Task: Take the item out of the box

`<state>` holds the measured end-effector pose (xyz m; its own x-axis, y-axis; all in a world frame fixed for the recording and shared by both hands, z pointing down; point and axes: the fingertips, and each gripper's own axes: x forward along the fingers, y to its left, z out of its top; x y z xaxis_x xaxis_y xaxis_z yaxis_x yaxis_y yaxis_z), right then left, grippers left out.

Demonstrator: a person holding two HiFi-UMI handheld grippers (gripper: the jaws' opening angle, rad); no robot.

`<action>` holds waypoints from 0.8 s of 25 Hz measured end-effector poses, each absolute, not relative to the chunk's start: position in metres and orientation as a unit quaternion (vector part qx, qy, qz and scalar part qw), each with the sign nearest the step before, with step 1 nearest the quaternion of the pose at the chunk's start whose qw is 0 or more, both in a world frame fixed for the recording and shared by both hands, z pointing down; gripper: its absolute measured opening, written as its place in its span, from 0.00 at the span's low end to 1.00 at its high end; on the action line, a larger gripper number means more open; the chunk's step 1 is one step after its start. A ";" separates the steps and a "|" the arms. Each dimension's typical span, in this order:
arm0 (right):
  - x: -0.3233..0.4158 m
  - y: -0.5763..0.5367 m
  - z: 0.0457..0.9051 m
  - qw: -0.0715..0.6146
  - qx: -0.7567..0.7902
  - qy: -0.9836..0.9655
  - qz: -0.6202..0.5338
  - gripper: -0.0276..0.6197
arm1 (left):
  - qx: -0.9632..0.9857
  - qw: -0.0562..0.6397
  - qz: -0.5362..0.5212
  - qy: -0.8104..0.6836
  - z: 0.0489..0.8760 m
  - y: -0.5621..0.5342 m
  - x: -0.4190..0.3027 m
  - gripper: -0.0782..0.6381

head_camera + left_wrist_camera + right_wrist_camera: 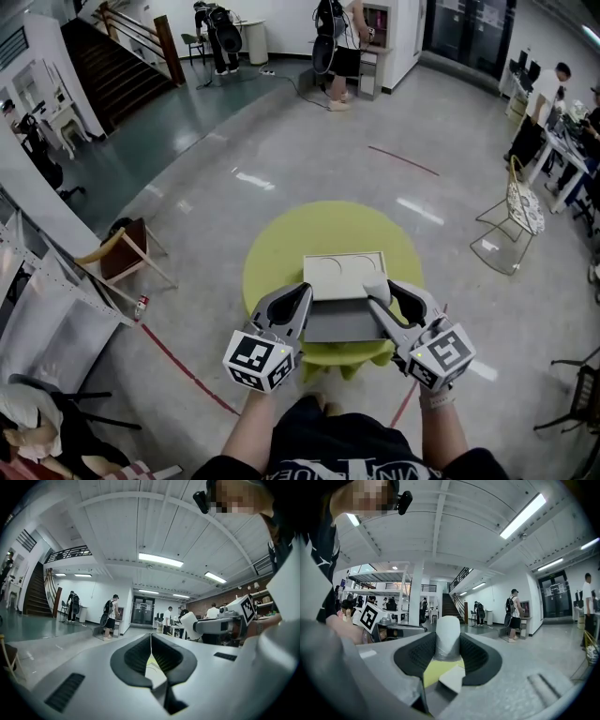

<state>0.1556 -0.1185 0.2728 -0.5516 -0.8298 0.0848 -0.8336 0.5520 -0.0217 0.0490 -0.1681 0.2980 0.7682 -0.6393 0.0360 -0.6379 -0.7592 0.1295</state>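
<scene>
Left tongs (151, 638): we see ribbed dark pads (135, 656) pressed together.
Right tongs (448, 645): pinching a smooth, round-topped white cylinder (447, 629).
Box (339, 324): flat, grey, rectangular, between our tongs on round yellow desk (279, 246).

Grey left gripper (303, 292), right gripper (385, 290), black shirt (349, 441)

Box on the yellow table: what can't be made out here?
- Box: its inside, too small in the head view.
- White item: what it is; only a plain rounded end shows past the right gripper's jaws.
- Left gripper: jaws together; whether they pinch something thin is unclear in its view.
</scene>
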 end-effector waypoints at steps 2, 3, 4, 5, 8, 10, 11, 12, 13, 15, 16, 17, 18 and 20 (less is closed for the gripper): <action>0.156 -0.117 0.269 0.029 0.472 -0.881 0.023 0.28 | 0.938 0.065 -0.009 -0.341 0.294 -0.168 0.048 0.13; 0.156 -0.116 0.268 0.030 0.473 -0.881 0.020 0.28 | 0.938 0.064 -0.010 -0.341 0.292 -0.168 0.047 0.13; 0.156 -0.117 0.266 0.030 0.474 -0.880 0.018 0.28 | 0.938 0.063 -0.011 -0.341 0.291 -0.169 0.047 0.13; 0.156 -0.117 0.264 0.028 0.475 -0.879 0.016 0.28 | 0.938 0.063 -0.012 -0.342 0.289 -0.170 0.046 0.13; 0.161 -0.117 0.256 0.020 0.481 -0.877 0.012 0.28 | 0.937 0.060 -0.015 -0.343 0.283 -0.172 0.046 0.13; 0.162 -0.117 0.253 0.018 0.484 -0.875 0.008 0.28 | 0.937 0.057 -0.019 -0.343 0.279 -0.173 0.045 0.13; 0.162 -0.117 0.252 0.018 0.486 -0.874 0.006 0.28 | 0.937 0.055 -0.020 -0.343 0.277 -0.173 0.044 0.13; 0.162 -0.117 0.251 0.016 0.486 -0.874 0.004 0.28 | 0.938 0.052 -0.022 -0.343 0.276 -0.173 0.043 0.13; 0.160 -0.117 0.249 0.013 0.486 -0.874 0.001 0.28 | 0.938 0.050 -0.023 -0.343 0.275 -0.174 0.042 0.13; 0.159 -0.117 0.247 0.010 0.487 -0.873 -0.003 0.28 | 0.938 0.042 -0.023 -0.343 0.272 -0.175 0.041 0.13; 0.160 -0.117 0.246 0.011 0.489 -0.872 -0.006 0.28 | 0.938 0.038 -0.022 -0.344 0.271 -0.175 0.040 0.13; 0.160 -0.117 0.246 0.012 0.492 -0.871 -0.008 0.28 | 0.938 0.036 -0.023 -0.344 0.270 -0.175 0.040 0.13; 0.161 -0.117 0.245 0.012 0.494 -0.869 -0.009 0.28 | 0.938 0.036 -0.024 -0.343 0.269 -0.176 0.039 0.13; 0.162 -0.116 0.244 0.014 0.497 -0.868 -0.011 0.28 | 0.938 0.037 -0.027 -0.343 0.268 -0.175 0.038 0.13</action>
<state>0.1616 -0.1164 0.2445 -0.5060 -0.8624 0.0129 -0.8619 0.5061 0.0319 0.0383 -0.1753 0.2685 0.7634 -0.6454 -0.0262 -0.6414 -0.7622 0.0874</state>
